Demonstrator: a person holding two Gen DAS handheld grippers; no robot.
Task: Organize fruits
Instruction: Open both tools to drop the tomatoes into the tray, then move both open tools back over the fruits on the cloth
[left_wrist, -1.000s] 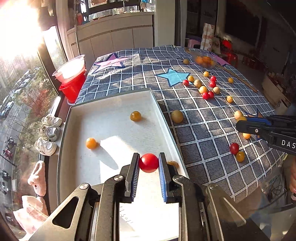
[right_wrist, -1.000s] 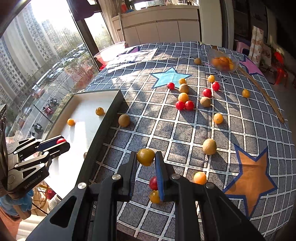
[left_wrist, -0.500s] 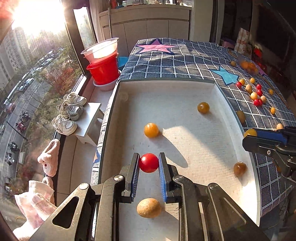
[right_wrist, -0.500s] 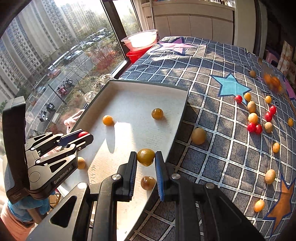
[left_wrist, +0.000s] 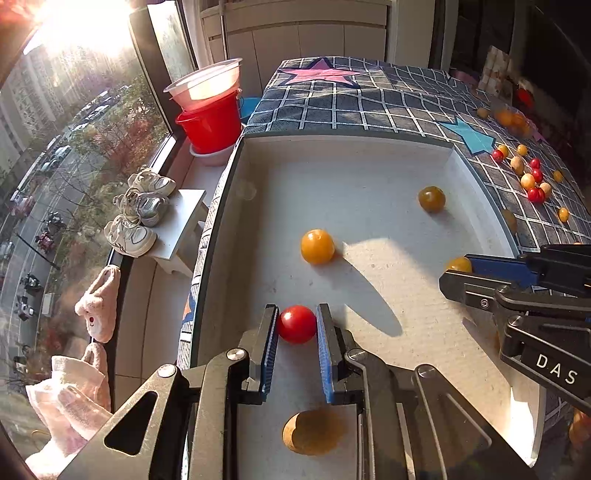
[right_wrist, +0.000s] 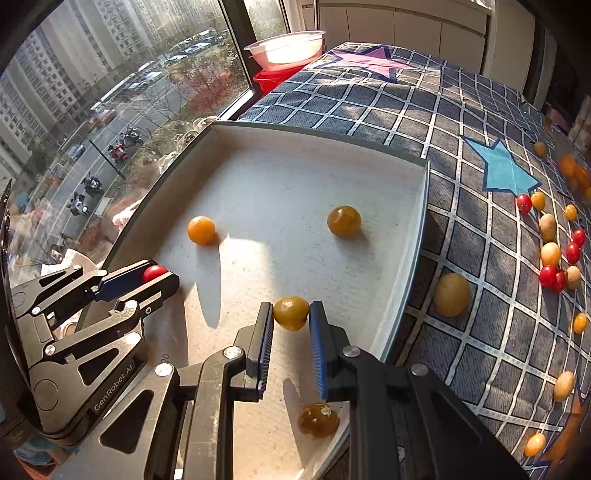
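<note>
My left gripper (left_wrist: 296, 325) is shut on a red cherry tomato (left_wrist: 297, 324) and holds it over the near left part of the white tray (left_wrist: 347, 142). It shows from the side in the right wrist view (right_wrist: 155, 275). My right gripper (right_wrist: 291, 314) is shut on a yellow-brown tomato (right_wrist: 291, 313) over the tray's near right part; it also shows in the left wrist view (left_wrist: 458, 267). In the tray lie an orange tomato (left_wrist: 317, 246), a brownish one (left_wrist: 431, 198), a tan fruit (left_wrist: 314, 432) and a dark amber one (right_wrist: 318, 421).
Several red, yellow and tan fruits (right_wrist: 550, 254) are scattered on the checked star tablecloth (right_wrist: 461, 122) right of the tray, one tan fruit (right_wrist: 451, 294) close to its wall. A red bucket with a clear bowl (left_wrist: 208, 110) stands by the window, left of the table.
Both grippers have moved left from the tablecloth to above the tray, each still holding its fruit. The view has swung toward the window.
</note>
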